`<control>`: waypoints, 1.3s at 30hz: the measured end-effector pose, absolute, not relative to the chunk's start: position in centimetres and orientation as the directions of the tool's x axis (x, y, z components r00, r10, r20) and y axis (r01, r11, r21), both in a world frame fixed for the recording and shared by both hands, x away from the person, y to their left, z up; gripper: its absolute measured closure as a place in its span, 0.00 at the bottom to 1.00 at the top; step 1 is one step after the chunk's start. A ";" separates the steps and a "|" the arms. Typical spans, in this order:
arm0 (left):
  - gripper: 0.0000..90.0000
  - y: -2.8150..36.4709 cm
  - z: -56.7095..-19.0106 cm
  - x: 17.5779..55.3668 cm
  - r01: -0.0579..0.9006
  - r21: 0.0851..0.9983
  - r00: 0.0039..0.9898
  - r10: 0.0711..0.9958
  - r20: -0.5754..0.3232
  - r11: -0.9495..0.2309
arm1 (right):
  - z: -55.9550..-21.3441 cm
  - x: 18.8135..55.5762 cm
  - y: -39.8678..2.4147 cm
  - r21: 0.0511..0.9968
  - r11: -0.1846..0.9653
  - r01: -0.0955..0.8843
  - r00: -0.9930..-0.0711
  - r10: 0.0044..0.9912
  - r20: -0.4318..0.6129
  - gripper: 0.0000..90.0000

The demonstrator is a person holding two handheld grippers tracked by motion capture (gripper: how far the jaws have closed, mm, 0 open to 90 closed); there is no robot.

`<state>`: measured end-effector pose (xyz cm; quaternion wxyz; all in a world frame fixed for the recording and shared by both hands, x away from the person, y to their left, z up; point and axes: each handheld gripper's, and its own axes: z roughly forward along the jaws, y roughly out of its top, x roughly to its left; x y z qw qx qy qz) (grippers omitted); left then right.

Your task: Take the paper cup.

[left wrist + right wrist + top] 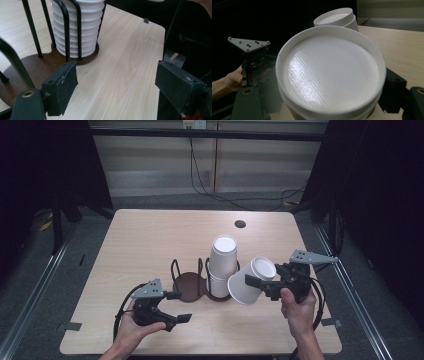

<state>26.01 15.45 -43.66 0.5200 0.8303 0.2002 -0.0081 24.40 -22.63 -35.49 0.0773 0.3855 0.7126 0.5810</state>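
A stack of upside-down white paper cups stands in the right ring of a dark wire cup holder; the left ring is empty. My right gripper is shut on a single white cup, held tilted above the table just right of the stack. In the right gripper view that cup shows its round base between the jaws, with the stack behind it. My left gripper is open and empty in front of the holder. In the left gripper view the stack and holder base lie ahead of the gripper.
The light wooden table has a small dark round hole near its far edge. Black cables trail across the floor beyond it. The left hand and its gripper appear at the left of the right gripper view.
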 end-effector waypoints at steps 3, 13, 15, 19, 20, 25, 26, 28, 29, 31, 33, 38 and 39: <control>0.18 15.2 -43.5 26.2 0.345 0.862 0.918 0.324 -0.227 -0.373 | -35.8 24.5 -22.3 0.882 0.033 0.470 -0.695 0.629 0.347 0.26; 0.18 13.6 -41.9 27.3 0.298 0.883 0.940 0.269 -0.207 -0.362 | -36.8 25.0 -19.7 0.865 0.086 0.494 -0.724 0.591 0.355 0.26; 0.18 13.3 -41.5 27.4 0.294 0.890 0.941 0.269 -0.205 -0.349 | -36.9 25.1 -19.2 0.863 0.102 0.495 -0.738 0.574 0.356 0.26; 0.18 12.7 -41.2 27.6 0.300 0.900 0.940 0.259 -0.223 -0.315 | -37.3 25.4 -18.0 0.857 0.140 0.497 -0.756 0.555 0.348 0.26; 0.18 12.7 -41.2 27.6 0.300 0.900 0.940 0.259 -0.223 -0.315 | -37.3 25.4 -18.0 0.857 0.140 0.497 -0.756 0.555 0.348 0.26; 0.18 12.2 -41.4 27.7 0.293 0.904 0.943 0.249 -0.219 -0.311 | -37.7 26.0 -17.0 0.849 0.140 0.509 -0.759 0.538 0.366 0.26; 0.18 12.3 -41.5 27.7 0.294 0.904 0.942 0.254 -0.219 -0.310 | -37.8 26.0 -16.9 0.850 0.139 0.509 -0.762 0.533 0.369 0.26; 0.18 12.5 -41.6 27.7 0.295 0.906 0.940 0.264 -0.217 -0.304 | -38.0 26.1 -16.5 0.846 0.141 0.515 -0.763 0.525 0.377 0.26; 0.18 12.6 -41.6 27.7 0.296 0.908 0.940 0.260 -0.222 -0.297 | -38.2 26.2 -16.2 0.843 0.149 0.517 -0.766 0.521 0.377 0.26; 0.18 12.6 -41.7 27.7 0.290 0.908 0.943 0.250 -0.218 -0.302 | -38.4 26.2 -15.7 0.841 0.153 0.518 -0.770 0.511 0.381 0.26; 0.18 12.6 -41.9 27.5 0.278 0.905 0.946 0.257 -0.199 -0.321 | -38.6 26.3 -15.2 0.838 0.162 0.521 -0.773 0.506 0.383 0.26; 0.18 12.5 -42.3 27.4 0.274 0.906 0.949 0.246 -0.199 -0.324 | -38.7 26.4 -14.4 0.840 0.171 0.514 -0.782 0.495 0.378 0.26; 0.18 12.5 -42.3 27.4 0.274 0.906 0.949 0.246 -0.199 -0.324 | -38.7 26.4 -14.4 0.840 0.171 0.514 -0.782 0.495 0.378 0.26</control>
